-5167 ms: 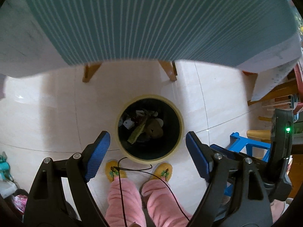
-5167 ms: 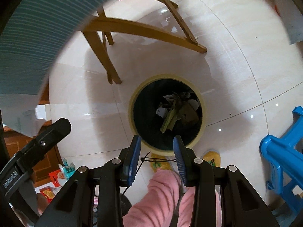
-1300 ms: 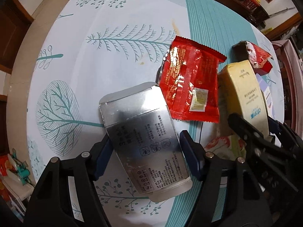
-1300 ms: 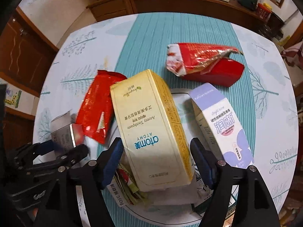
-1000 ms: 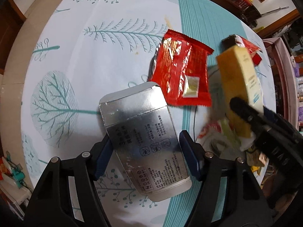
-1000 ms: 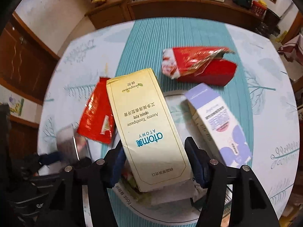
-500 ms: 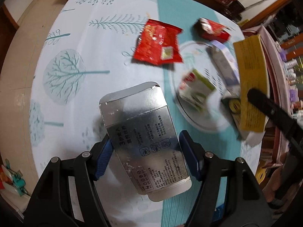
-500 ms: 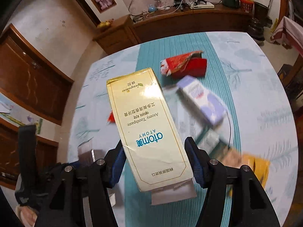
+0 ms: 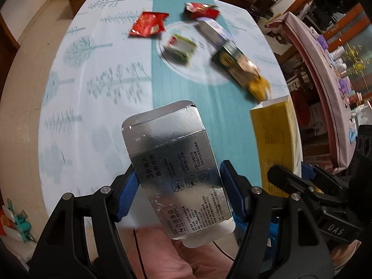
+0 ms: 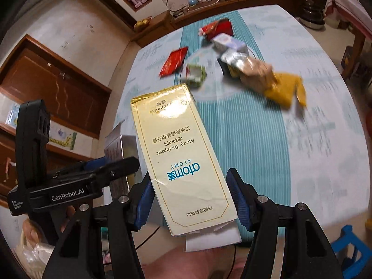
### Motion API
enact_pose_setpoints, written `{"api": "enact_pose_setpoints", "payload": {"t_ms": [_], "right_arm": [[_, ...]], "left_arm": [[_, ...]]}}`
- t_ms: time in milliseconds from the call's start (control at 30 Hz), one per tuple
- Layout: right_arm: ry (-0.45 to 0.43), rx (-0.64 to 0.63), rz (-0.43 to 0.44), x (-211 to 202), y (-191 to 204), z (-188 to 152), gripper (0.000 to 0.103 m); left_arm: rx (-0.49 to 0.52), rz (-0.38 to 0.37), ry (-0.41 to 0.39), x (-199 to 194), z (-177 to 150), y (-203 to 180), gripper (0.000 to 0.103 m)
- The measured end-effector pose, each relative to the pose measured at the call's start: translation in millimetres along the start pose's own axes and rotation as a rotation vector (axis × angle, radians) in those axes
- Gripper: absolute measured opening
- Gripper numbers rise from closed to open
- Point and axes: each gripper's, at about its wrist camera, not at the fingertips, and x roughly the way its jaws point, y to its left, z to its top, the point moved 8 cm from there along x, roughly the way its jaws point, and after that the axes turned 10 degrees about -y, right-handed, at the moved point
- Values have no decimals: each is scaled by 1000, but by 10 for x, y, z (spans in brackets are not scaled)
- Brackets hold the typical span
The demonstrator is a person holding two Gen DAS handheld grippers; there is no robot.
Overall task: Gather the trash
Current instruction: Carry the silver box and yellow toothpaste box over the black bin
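My left gripper (image 9: 177, 193) has a silver box (image 9: 176, 169) clamped between its blue pads (image 9: 126, 194), jaws fairly wide, one pad on each long side. The box sticks out fwd past the fingertips, with its white flap end back toward the cam. My right gripper (image 10: 189, 203) is closed the same way on a yellow toothpaste box (image 10: 180, 160), printed face up, with a white flap hanging out at the near end. Both boxes are off the table (image 9: 97, 97), held above its near edge.

Left cam only: the yellow box's narrow side, to the right of the left gripper, with the right tool's black frame under it. It also shows a pink cloth over furniture far right, and a teal toy low left on the floor.

Right cam only: the silver box edge-on, left of the right gripper. The left tool's body, with white lettering on it, sits in front of that box. It also shows a blue stool (image 10: 353, 251) low right, a brown cabinet on the left, and a wall shelf w/ cables at top.

Both cams show the rest of the trash well ahead of the tools, blurred. On the table sit a red wrapper (image 9: 147, 24), a red pack (image 9: 201, 10), a purple-white box (image 9: 215, 32), a green-white box (image 9: 180, 47) and a dark and yellow bag (image 9: 244, 69). The green-white box lies on a pale round print in the cloth; I can't tell for the others. Pink fabric, probably a sleeve or lap, shows below each gripper.
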Motion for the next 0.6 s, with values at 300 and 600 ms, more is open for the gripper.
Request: {"api": "enact_pose_setpoints", "payload": {"t_ms": [300,600], "right_arm": [[47,-35,3,-641,-263,-1033,61],[141,57,-12,-780,-736,-2120,61]], "left_arm": [[-25,-14,20,-250,-1153,-452,66],[12,8,116,-78,-2062,-712,66]]}}
